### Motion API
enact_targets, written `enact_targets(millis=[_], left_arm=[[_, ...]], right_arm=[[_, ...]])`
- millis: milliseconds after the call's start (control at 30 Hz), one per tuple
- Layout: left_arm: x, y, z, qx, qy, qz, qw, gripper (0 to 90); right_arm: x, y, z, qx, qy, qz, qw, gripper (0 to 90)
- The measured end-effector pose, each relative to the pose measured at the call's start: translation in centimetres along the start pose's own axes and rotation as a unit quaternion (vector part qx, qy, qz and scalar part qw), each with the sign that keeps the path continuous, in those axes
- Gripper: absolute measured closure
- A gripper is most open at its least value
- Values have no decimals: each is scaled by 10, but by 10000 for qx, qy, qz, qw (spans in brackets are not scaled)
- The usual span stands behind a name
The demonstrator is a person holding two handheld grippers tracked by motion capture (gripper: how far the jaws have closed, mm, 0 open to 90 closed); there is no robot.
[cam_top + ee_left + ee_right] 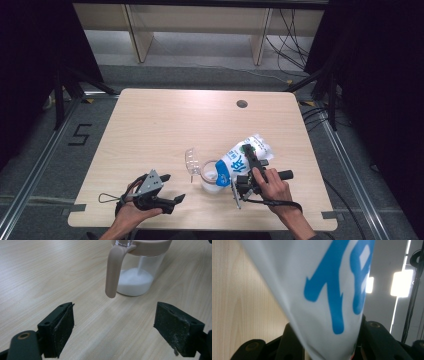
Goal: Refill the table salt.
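A clear jug [209, 179] with a beige rim and handle [113, 267] stands near the table's front, its clear lid [192, 161] flipped up to the left. White powder [133, 282] lies in its bottom and a thin stream falls into it. A white bag with blue print [246, 155] [329, 290] is tipped over the jug's mouth. My right gripper [248, 167] is shut on the bag, which is squeezed between its jaws. My left gripper [172, 189] [115, 327] rests open on the table to the jug's left, with nothing between its pads [63, 327].
The light wooden table [150, 125] has a round cable hole [242, 104] at the back right. Dark curtains flank the sides, and wooden furniture legs and cables stand on the floor beyond the far edge.
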State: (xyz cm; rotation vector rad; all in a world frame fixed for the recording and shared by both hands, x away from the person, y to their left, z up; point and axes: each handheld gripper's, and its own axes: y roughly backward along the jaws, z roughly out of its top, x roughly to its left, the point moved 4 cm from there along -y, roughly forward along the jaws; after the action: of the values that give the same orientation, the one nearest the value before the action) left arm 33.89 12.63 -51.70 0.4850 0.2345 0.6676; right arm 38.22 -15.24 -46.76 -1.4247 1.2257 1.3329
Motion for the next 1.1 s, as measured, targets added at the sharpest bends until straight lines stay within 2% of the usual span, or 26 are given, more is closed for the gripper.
enact_targets(millis=[233, 300, 333, 433, 467, 567, 600, 667, 733, 767, 867, 900, 967, 1100], left_arm=[[0, 0, 0, 8, -23, 10, 10000, 159], [1, 0, 0, 12, -29, 12, 10000, 159], [0, 0, 0, 12, -25, 10, 10000, 159], [0, 0, 0, 14, -29, 12, 10000, 158], [0, 0, 0, 16, -30, 13, 10000, 159], [1, 0, 0, 17, -35, 14, 10000, 159], [0, 0, 0, 10, -29, 10, 10000, 159], [1, 0, 0, 17, -31, 12, 10000, 158], [0, 0, 0, 10, -28, 12, 10000, 159], [0, 0, 0, 12, -30, 12, 10000, 159], [1, 0, 0, 11, -31, 14, 10000, 159], [0, 0, 0, 11, -29, 11, 10000, 159], [0, 0, 0, 12, -29, 11, 10000, 159], [0, 0, 0, -8, -13, -2, 10000, 159]], right_arm=[[0, 0, 0, 19, -6, 21, 10000, 663], [1, 2, 0, 116, -69, 107, 9999, 664], [4, 2, -1, 162, -254, 104, 9995, 664], [4, 2, -1, 139, -204, 100, 9996, 665], [0, 1, 0, 63, 13, 54, 10000, 666], [0, 0, 0, 23, -10, 23, 10000, 666], [2, 1, 0, 115, -108, 111, 9998, 667], [3, 2, -1, 145, -206, 109, 9996, 667], [3, 2, -1, 128, -185, 105, 9997, 668], [0, 1, 0, 89, 15, 73, 9999, 669], [0, 1, 0, 78, -10, 82, 9999, 670], [3, 2, 0, 100, -180, 91, 9997, 670], [2, 1, 0, 88, -111, 86, 9999, 671], [3, 2, 0, 107, -193, 75, 9997, 672]])
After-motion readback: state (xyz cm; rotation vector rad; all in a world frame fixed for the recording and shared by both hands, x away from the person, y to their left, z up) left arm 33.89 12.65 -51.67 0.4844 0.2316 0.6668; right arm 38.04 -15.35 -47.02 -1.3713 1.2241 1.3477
